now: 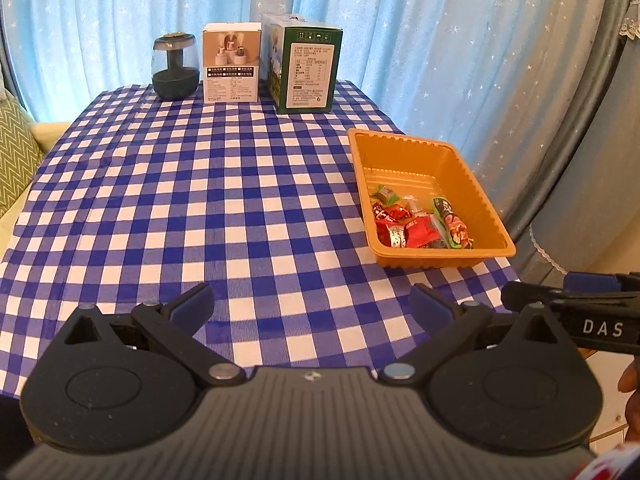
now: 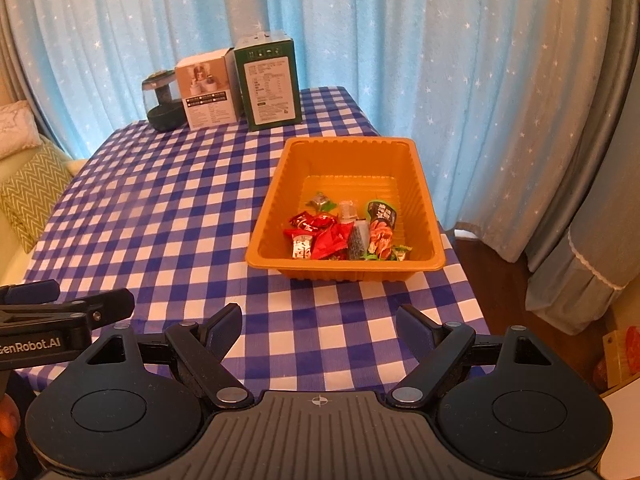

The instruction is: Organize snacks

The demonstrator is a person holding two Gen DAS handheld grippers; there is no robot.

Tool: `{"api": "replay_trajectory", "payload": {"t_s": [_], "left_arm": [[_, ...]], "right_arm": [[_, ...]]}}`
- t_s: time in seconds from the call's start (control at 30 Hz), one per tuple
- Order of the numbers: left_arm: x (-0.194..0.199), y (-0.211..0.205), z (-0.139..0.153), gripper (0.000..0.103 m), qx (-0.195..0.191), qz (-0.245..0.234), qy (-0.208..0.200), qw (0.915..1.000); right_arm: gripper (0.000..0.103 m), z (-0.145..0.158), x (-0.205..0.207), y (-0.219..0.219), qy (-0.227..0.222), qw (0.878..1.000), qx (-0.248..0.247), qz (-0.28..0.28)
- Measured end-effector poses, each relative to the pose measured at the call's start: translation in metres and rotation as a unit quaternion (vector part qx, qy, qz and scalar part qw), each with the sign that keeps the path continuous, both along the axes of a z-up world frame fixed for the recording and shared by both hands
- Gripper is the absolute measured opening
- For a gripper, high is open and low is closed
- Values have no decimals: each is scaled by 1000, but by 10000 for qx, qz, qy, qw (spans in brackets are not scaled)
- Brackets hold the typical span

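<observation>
Blue starred curtains [image 1: 440,40] hang behind the checked table [image 1: 200,200]. Along its far edge stand a green box [image 1: 304,64], a white box [image 1: 231,64] and a dark jar [image 1: 175,66]. Near the right edge sits the orange tray [image 2: 272,216] — snacks [image 2: 344,232] heaped at its near end. Left gripper [image 1: 312,308] and right gripper [image 2: 320,324] hover over the near edge, jaws wide, holding nothing.

Dark jar [image 1: 175,67]; white box [image 1: 231,62]; green box [image 1: 304,65]
</observation>
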State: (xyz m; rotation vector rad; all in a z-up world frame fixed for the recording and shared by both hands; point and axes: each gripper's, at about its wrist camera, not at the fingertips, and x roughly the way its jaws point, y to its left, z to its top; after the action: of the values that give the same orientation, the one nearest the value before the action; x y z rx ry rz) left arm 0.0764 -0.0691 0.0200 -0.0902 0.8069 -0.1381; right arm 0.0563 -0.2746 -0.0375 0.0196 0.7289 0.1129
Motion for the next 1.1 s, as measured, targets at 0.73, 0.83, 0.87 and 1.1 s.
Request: {"api": "replay_trajectory", "payload": {"t_s": [0.73,0.83,0.87,1.1], "left_arm": [[-18,-1,14,103,264,0,-111,9996],[-18,-2,15,103,268,-23,-130,9996],[-19,-2,15,103,269,-27,-137,9995],[-19,-2,16,103,233,-51,-145,9996]], "right_arm": [[84,9,-22,-9,-150,9998,102,41],[84,10,-22,-8,-161,9998,96,54],[84,10,-22,-8,-164,9998,93,57],[84,10,-22,-6,-172,9998,92,59]]}}
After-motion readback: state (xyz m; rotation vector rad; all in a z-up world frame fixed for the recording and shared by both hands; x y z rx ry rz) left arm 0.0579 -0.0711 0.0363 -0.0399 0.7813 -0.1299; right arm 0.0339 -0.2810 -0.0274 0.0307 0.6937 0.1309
